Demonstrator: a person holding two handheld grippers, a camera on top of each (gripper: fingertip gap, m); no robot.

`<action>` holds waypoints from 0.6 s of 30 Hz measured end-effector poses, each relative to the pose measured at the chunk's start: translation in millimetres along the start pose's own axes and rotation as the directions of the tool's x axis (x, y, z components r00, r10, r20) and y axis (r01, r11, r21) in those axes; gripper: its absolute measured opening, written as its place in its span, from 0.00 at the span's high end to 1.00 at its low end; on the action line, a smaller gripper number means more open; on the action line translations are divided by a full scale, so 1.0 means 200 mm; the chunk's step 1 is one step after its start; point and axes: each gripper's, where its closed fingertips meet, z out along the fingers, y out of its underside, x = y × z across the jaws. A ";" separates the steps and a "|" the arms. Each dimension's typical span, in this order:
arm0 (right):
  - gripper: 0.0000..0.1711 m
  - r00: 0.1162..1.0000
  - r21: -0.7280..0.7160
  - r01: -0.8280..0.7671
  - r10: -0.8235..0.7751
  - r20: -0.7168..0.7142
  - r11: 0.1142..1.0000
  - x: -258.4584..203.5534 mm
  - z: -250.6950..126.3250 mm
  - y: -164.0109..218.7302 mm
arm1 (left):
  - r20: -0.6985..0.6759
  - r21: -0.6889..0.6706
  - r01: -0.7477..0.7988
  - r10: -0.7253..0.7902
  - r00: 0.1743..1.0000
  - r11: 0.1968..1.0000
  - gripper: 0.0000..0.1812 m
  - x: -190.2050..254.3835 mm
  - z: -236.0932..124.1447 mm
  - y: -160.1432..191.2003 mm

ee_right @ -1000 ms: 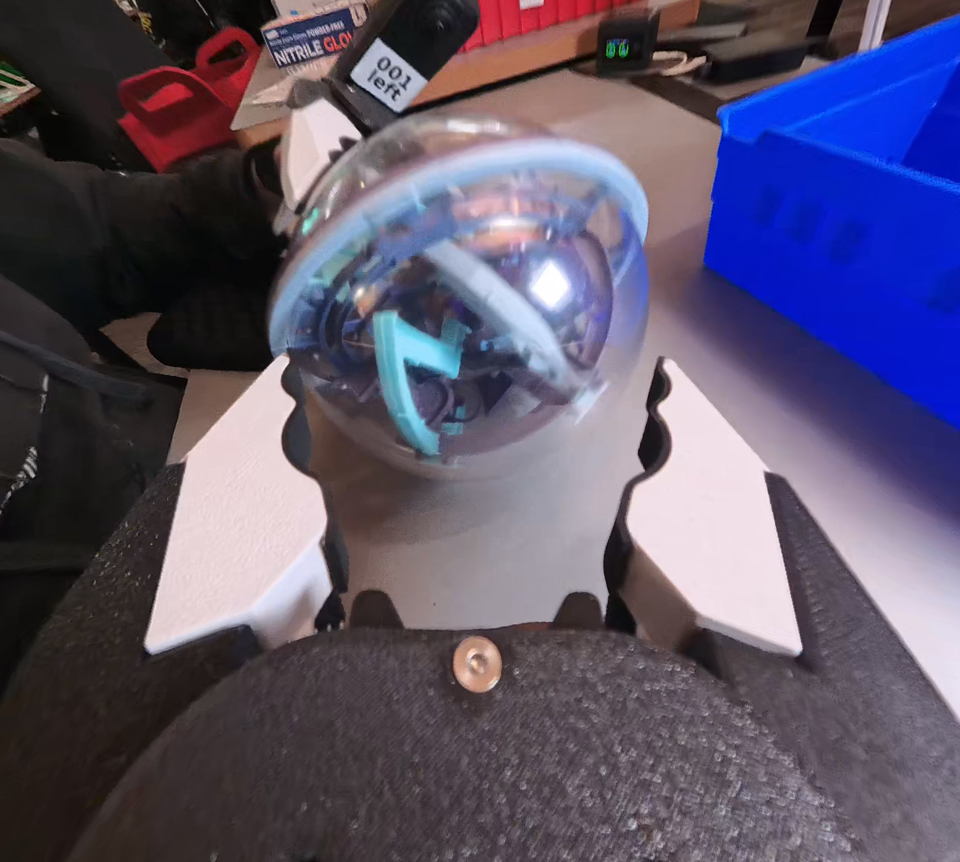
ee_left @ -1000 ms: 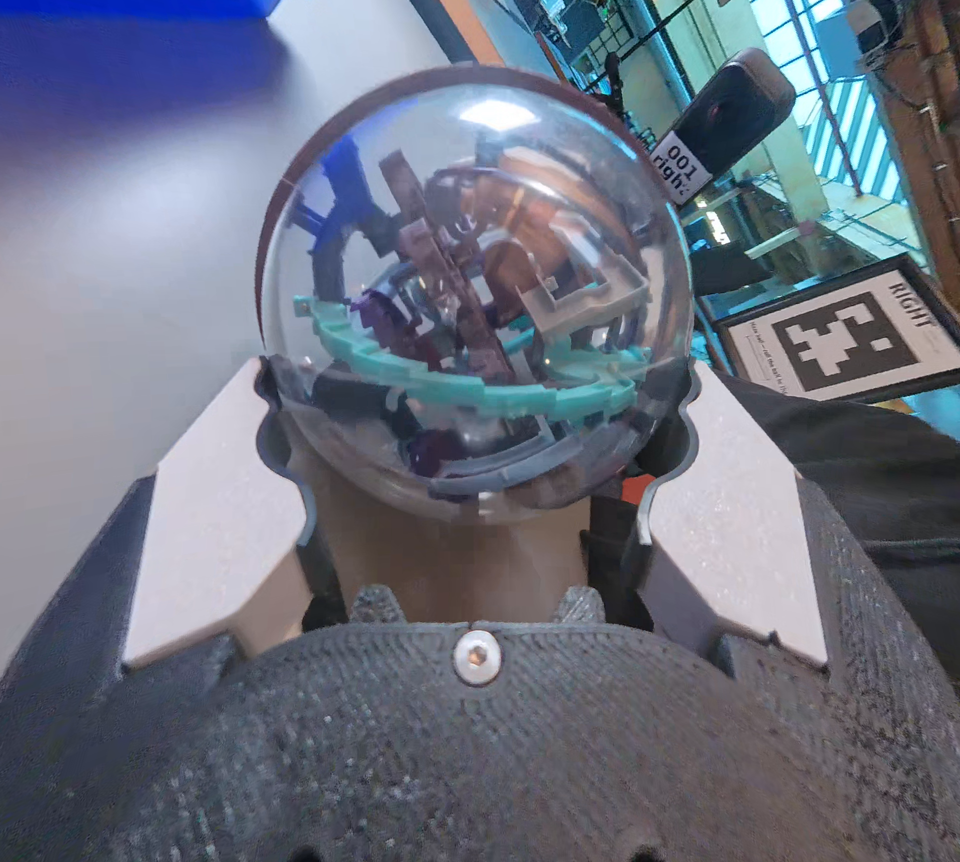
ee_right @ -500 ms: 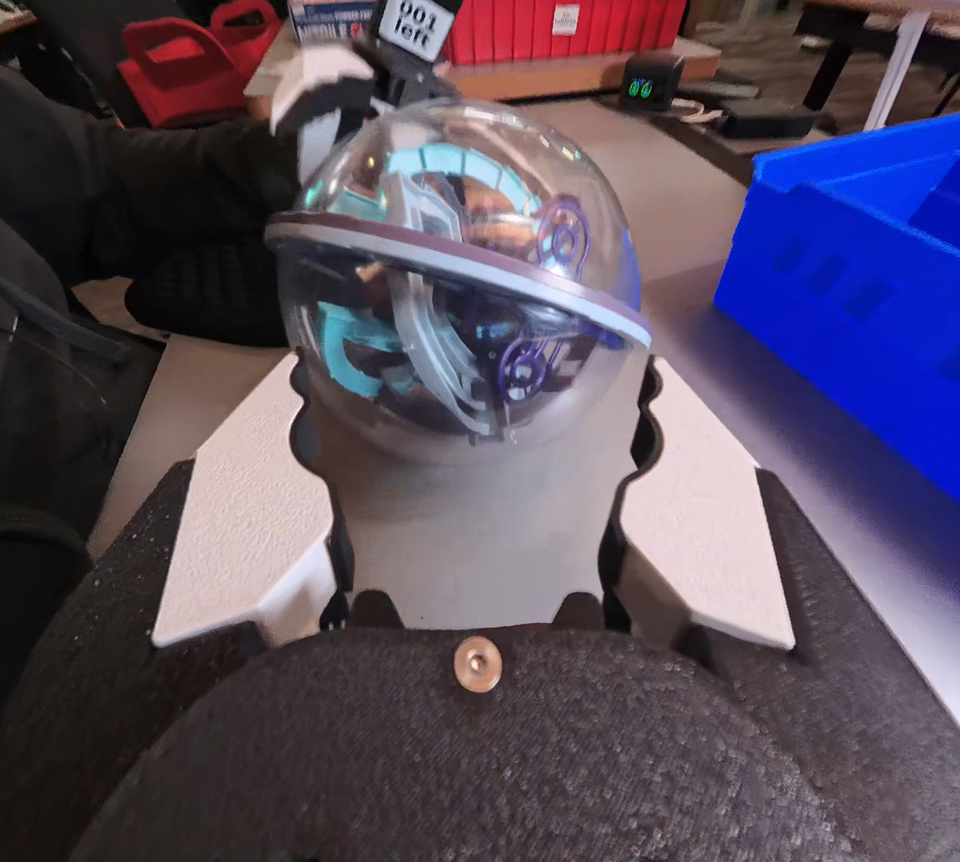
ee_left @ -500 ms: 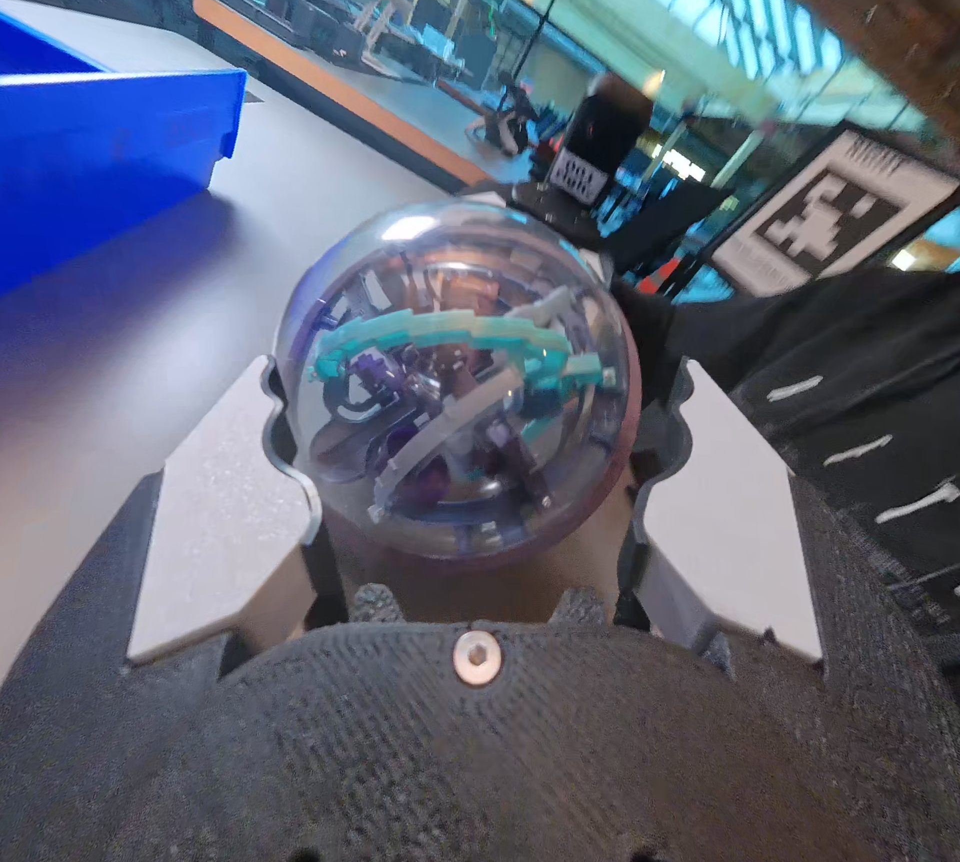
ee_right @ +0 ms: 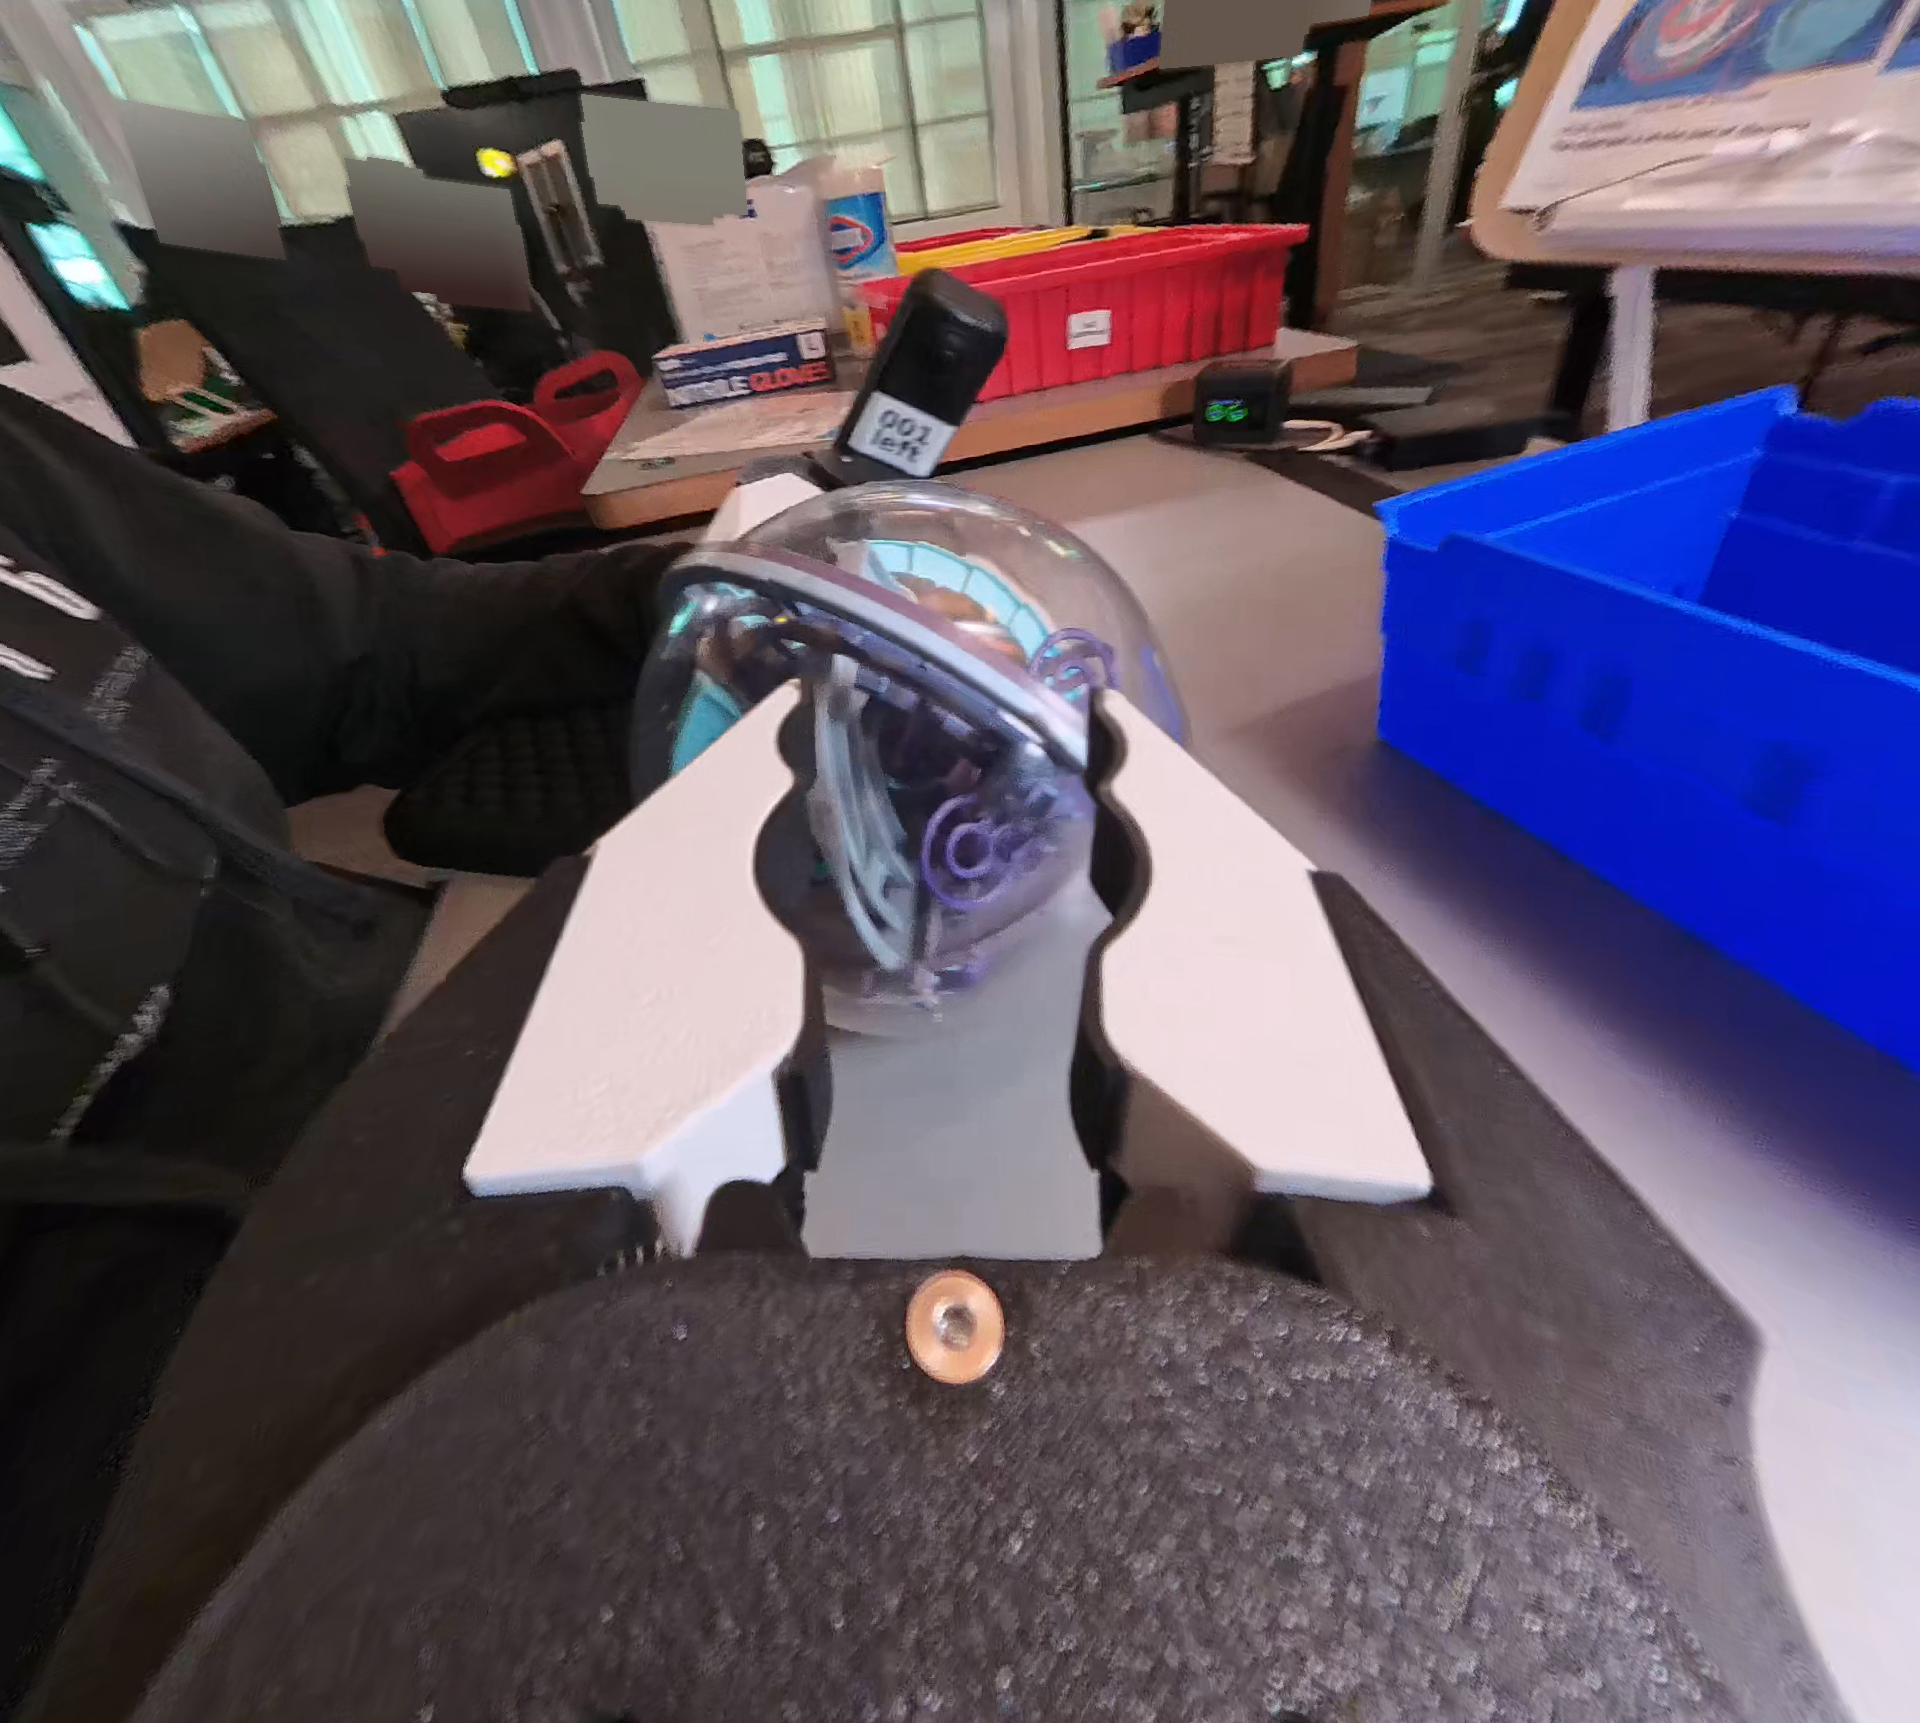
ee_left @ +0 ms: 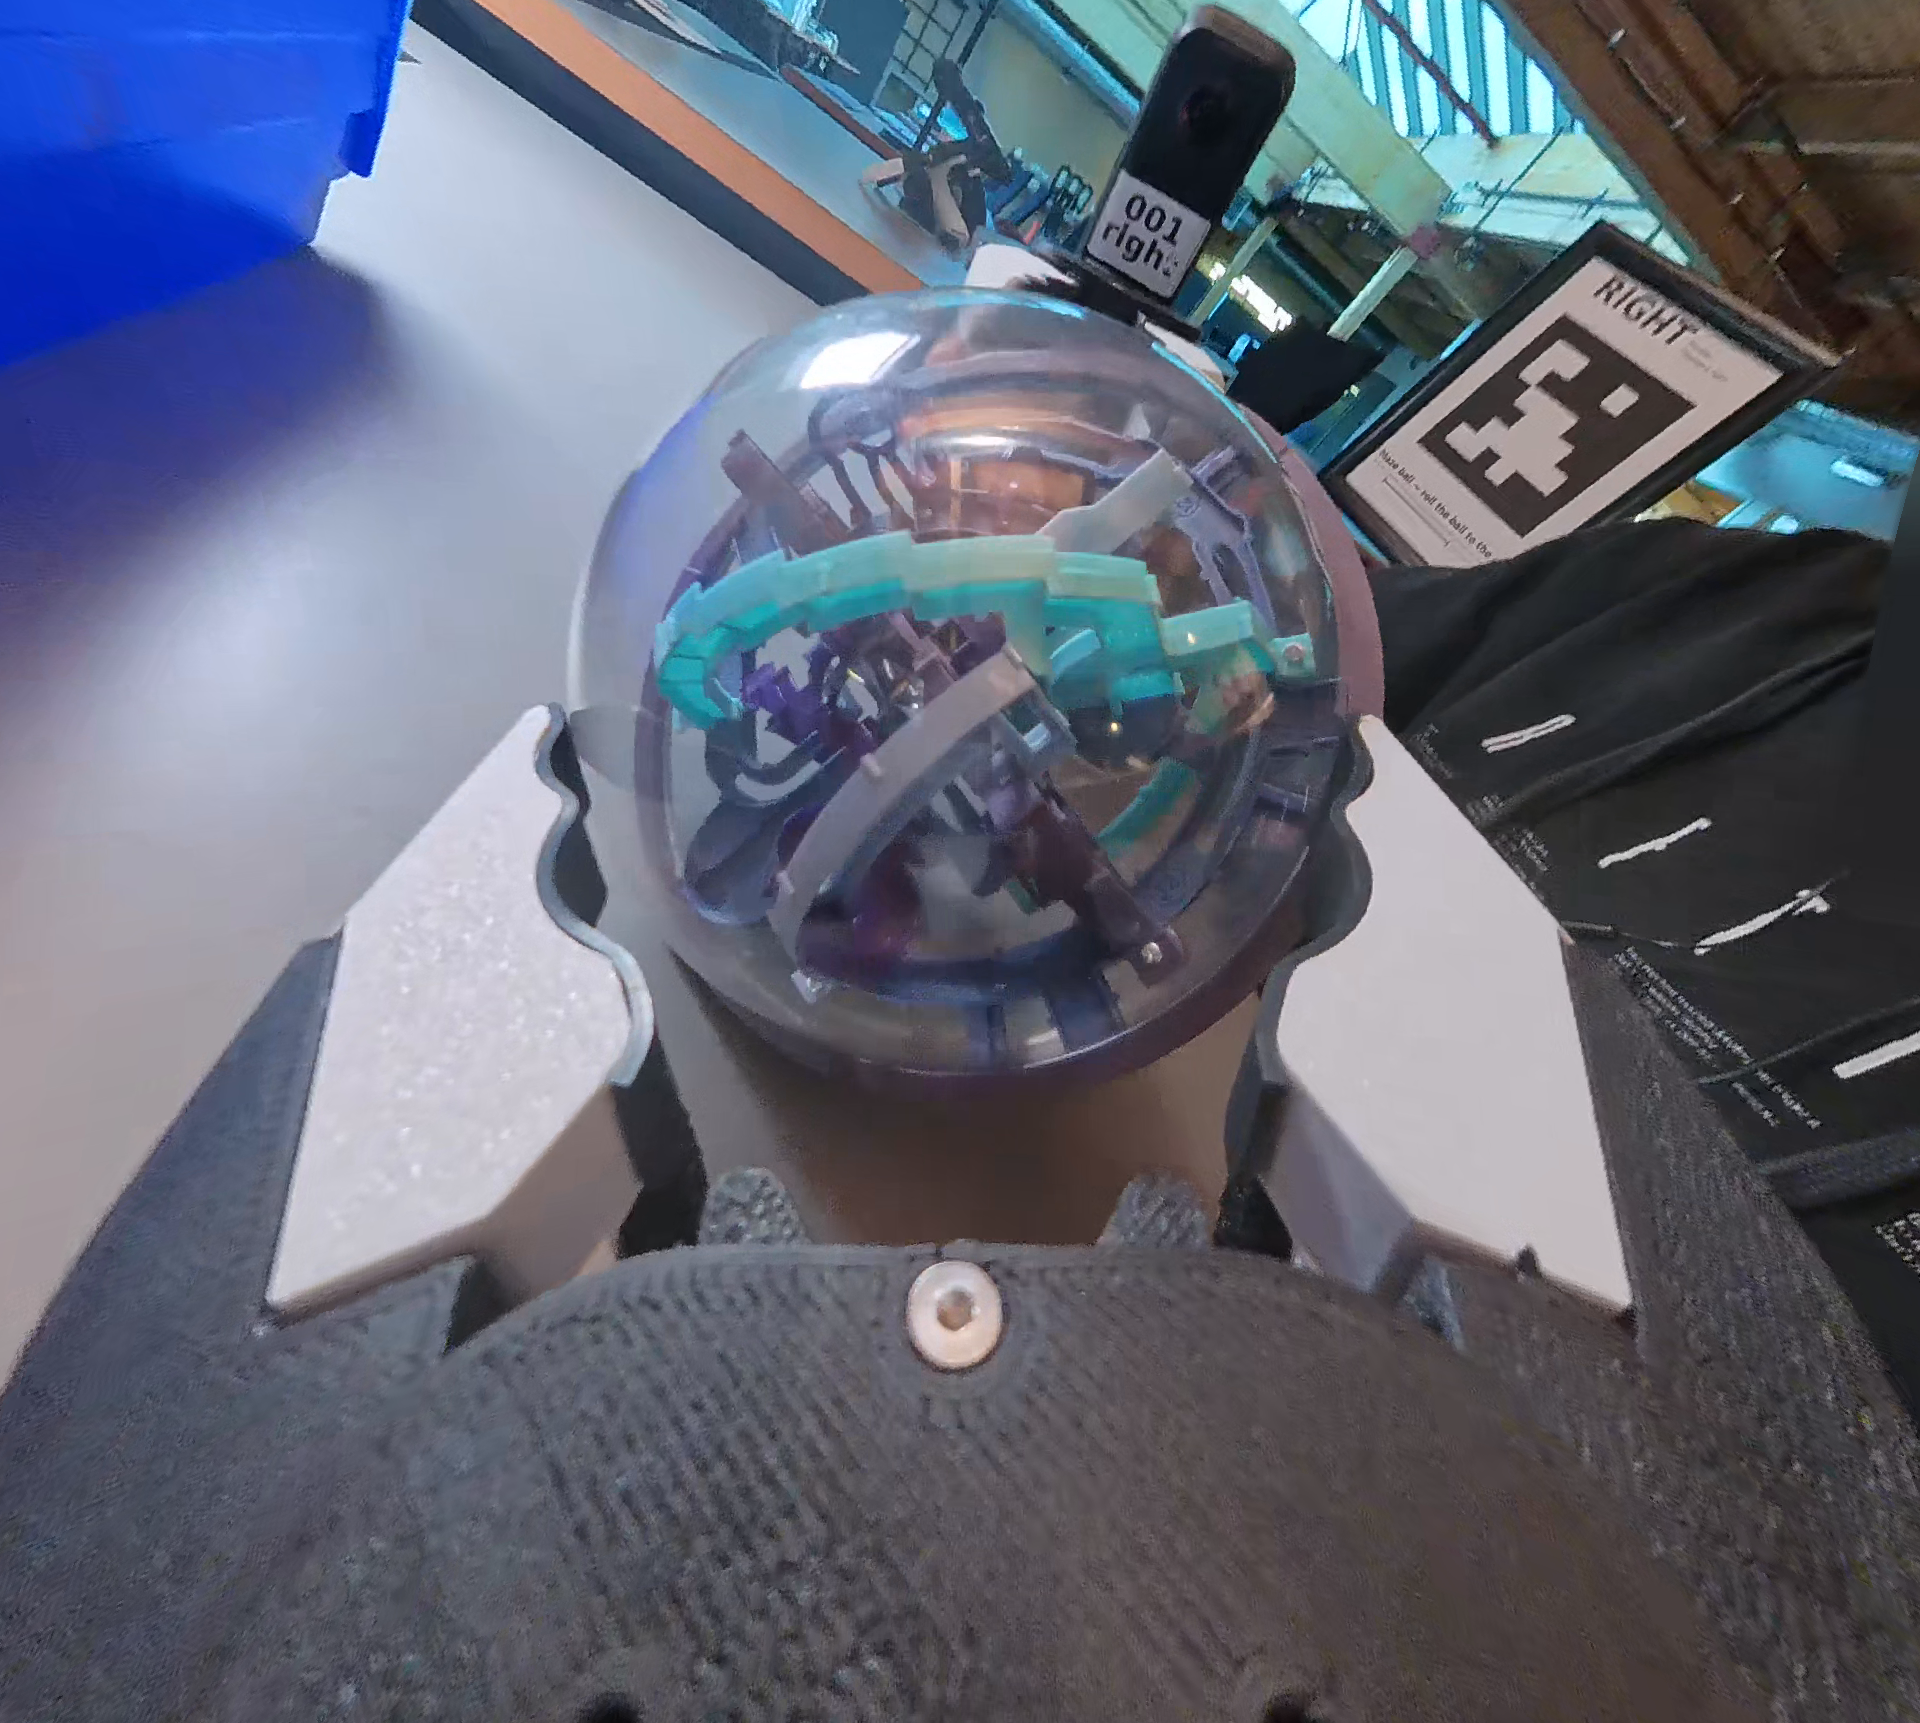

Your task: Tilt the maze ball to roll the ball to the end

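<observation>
The maze ball (ee_left: 966,697) has a clear, glossy plastic shell that throws back highlights; inside run matt plastic tracks in teal, grey and purple, and a dull purple band rings its middle. The left gripper (ee_left: 951,769) has white fingers (ee_left: 457,977) with a fine, grainy matt finish, edged in smooth dark rubbery lining (it looks soft), set in a rough, ribbed black printed body with one shiny metal screw (ee_left: 954,1312). The right gripper (ee_right: 940,743) is made the same way. The table (ee_left: 260,634) is smooth, pale and faintly sheeny. The blue bin (ee_right: 1662,665) is hard, slightly glossy plastic. The sleeve (ee_right: 343,624) is black matt cloth.
</observation>
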 end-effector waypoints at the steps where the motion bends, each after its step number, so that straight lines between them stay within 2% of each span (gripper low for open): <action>1: 0.66 0.999 0.003 0.028 -0.028 -0.026 1.000 0.02 -0.01 0.00 | -0.005 0.014 0.007 -0.007 1.000 1.000 0.24 -0.01 -0.01 -0.01; 3: 0.62 0.991 0.004 0.112 -0.111 -0.073 0.994 0.06 -0.01 -0.01 | -0.020 0.025 0.018 -0.018 1.000 1.000 0.25 -0.01 -0.01 -0.01; 7: 0.65 0.972 -0.018 0.233 -0.234 -0.031 0.972 0.00 0.05 0.00 | -0.042 0.048 0.071 -0.069 0.997 0.996 0.26 -0.02 -0.01 -0.03; 9: 0.74 0.971 -0.005 0.240 -0.240 0.004 0.971 -0.05 0.07 -0.01 | -0.065 0.061 0.110 -0.106 0.992 0.992 0.26 -0.02 0.00 -0.04; 11: 0.88 0.970 0.003 0.240 -0.240 0.028 0.971 -0.08 0.07 -0.02 | -0.081 0.068 0.149 -0.143 0.986 0.987 0.27 -0.02 0.00 -0.05; 15: 0.92 0.971 -0.008 0.236 -0.236 0.027 0.972 -0.08 0.05 -0.01 | -0.058 0.084 0.159 -0.154 0.986 0.984 0.27 -0.03 0.00 -0.06; 18: 0.93 0.971 -0.013 0.238 -0.238 0.014 0.971 -0.07 0.04 0.00 | -0.038 0.110 0.110 -0.106 0.994 0.988 0.32 -0.03 -0.03 -0.08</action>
